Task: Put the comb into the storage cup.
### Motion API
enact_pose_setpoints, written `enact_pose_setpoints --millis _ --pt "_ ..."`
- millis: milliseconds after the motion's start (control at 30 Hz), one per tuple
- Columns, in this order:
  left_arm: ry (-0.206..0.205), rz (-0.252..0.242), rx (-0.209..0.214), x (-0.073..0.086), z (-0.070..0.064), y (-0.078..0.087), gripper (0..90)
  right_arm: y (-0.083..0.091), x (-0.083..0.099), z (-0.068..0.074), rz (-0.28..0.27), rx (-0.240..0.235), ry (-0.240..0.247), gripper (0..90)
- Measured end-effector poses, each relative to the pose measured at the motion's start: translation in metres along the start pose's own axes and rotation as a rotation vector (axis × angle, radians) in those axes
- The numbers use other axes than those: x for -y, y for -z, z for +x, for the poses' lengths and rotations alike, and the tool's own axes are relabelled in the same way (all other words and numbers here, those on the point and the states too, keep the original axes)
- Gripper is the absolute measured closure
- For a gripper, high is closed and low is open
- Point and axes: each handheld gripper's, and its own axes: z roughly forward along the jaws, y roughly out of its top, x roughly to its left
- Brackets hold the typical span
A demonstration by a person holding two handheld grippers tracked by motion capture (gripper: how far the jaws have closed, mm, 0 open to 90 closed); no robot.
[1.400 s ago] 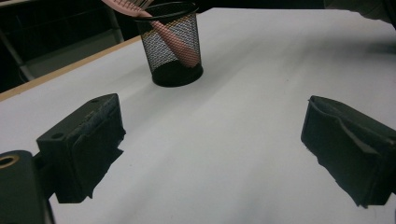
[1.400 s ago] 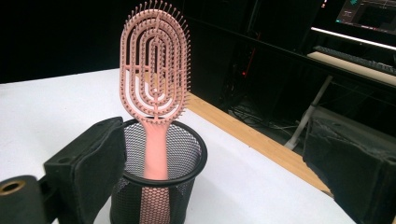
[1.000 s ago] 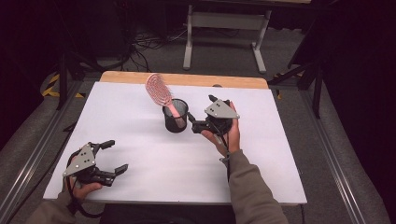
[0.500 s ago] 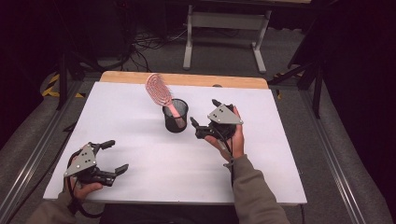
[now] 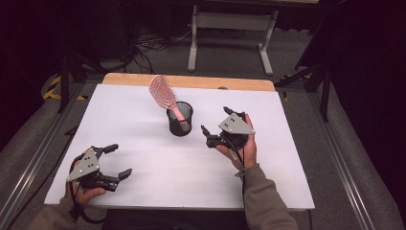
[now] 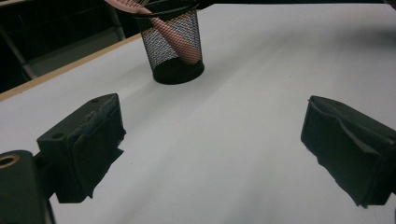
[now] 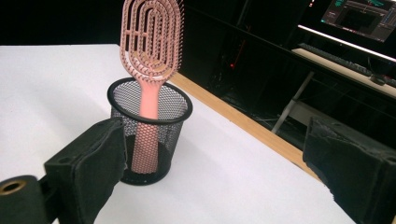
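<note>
Lower left of the high view: left tongs (image 5: 116,160), held in a hand (image 5: 86,191) at the near edge of the white tabletop (image 5: 143,158), jaws spread wide and empty, pointing toward the right of the frame. Same wide gap in the left gripper view, with bare white surface between the two black jaws and nothing touching either pad.

Right of centre in the high view: right tongs (image 5: 216,122), held in a hand (image 5: 242,148) above the tabletop, grey three-cornered plate on top, jaws aimed toward the left of the frame. Jaws spread wide, gripping nothing. In the right gripper view, one jaw at the lower left, overlapping the cup's left side in the picture; contact cannot be told. Other jaw far off at the lower right.

Just beyond, centre of the high view: black mesh cup (image 5: 180,120), upright on the tabletop, near the right tongs and well apart from the left ones. Inside it, pink hairbrush (image 5: 165,96), handle down in the cup, oval bristled head sticking out above the rim and leaning toward the upper left of the frame. Upper centre of the left gripper view: same cup (image 6: 175,46), pink handle slanting inside.

Farther back: wooden edge (image 5: 191,81) along the tabletop's far side, then dark floor with cables and a pale metal stand (image 5: 230,33).
</note>
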Motion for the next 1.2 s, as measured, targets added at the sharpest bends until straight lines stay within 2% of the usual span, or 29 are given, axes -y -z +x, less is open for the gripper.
enact_pose_setpoints --millis 600,1200 --pt "-0.014 0.007 0.003 -0.001 -0.002 -0.003 6.0 0.032 0.000 0.007 -0.018 -0.012 0.044 7.4" --pt "-0.017 0.014 0.007 -0.001 -0.002 -0.004 6.0 0.052 0.011 0.005 -0.007 -0.003 0.048 7.5"
